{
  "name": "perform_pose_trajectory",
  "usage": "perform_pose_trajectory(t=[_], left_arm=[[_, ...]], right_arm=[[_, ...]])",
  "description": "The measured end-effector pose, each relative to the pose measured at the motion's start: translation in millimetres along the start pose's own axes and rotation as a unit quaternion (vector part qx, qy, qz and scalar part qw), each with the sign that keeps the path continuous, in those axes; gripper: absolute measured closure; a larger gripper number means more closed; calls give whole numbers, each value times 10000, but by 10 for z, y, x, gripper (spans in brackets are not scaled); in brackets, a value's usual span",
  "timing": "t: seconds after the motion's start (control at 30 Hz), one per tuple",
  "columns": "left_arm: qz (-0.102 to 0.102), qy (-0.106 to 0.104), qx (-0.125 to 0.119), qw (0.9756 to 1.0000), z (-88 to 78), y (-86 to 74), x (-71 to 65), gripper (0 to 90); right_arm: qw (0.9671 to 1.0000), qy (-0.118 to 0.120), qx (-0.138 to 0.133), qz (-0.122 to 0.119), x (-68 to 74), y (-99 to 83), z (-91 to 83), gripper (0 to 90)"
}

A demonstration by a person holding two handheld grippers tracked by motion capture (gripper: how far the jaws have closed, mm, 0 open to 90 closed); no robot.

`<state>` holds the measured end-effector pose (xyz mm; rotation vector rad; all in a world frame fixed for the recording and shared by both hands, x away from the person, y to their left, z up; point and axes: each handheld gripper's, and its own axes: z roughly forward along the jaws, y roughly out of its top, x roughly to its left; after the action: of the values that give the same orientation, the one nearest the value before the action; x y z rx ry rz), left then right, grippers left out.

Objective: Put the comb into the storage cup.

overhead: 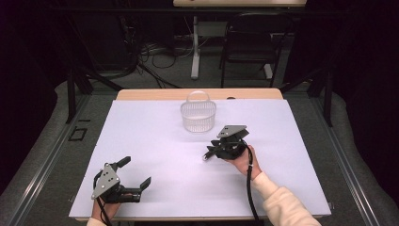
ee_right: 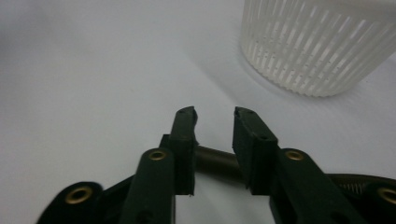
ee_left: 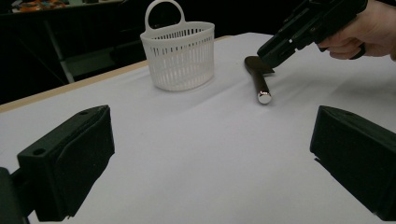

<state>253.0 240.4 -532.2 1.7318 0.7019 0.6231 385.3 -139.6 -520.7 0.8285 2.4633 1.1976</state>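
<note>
A dark utensil [ee_left: 259, 84] with a shiny handle end lies on the white table cover [overhead: 155, 141], to the right of a white slatted basket [overhead: 198, 117] with a loop handle. My right gripper [overhead: 207, 153] is low over the utensil's far, broad end. In the right gripper view its jaws [ee_right: 215, 114] stand a narrow gap apart, with the brown handle [ee_right: 217, 163] crossing between them lower down; the pads do not visibly press on it. Near the front left edge my left gripper [overhead: 138, 171] lies wide open, nothing between its jaws [ee_left: 210, 154].
The basket [ee_left: 180, 56] [ee_right: 317, 46] stands just beyond the right gripper, near the table's far wooden edge [overhead: 141, 94]. A black chair [overhead: 249, 42] and floor cables [overhead: 160, 56] lie behind the table.
</note>
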Motion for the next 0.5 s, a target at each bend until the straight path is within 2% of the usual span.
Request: perform_pose_trajectory(t=[0.07, 0.23, 0.47, 0.5], left_arm=[[-5, -1, 0, 10000, 0, 0, 0, 0], [-9, 4, 2, 10000, -1, -1, 0, 0], [-4, 7, 4, 10000, -2, -1, 0, 0], [-7, 5, 4, 10000, -2, -1, 0, 0]], right_arm=[[10000, -18, 56, -56, 33, 19, 40, 815], [9998, -60, 129, -107, 64, 39, 99, 900], [9994, -41, 296, -172, 145, 85, 212, 900], [9990, -14, 394, -204, 171, 93, 246, 900]])
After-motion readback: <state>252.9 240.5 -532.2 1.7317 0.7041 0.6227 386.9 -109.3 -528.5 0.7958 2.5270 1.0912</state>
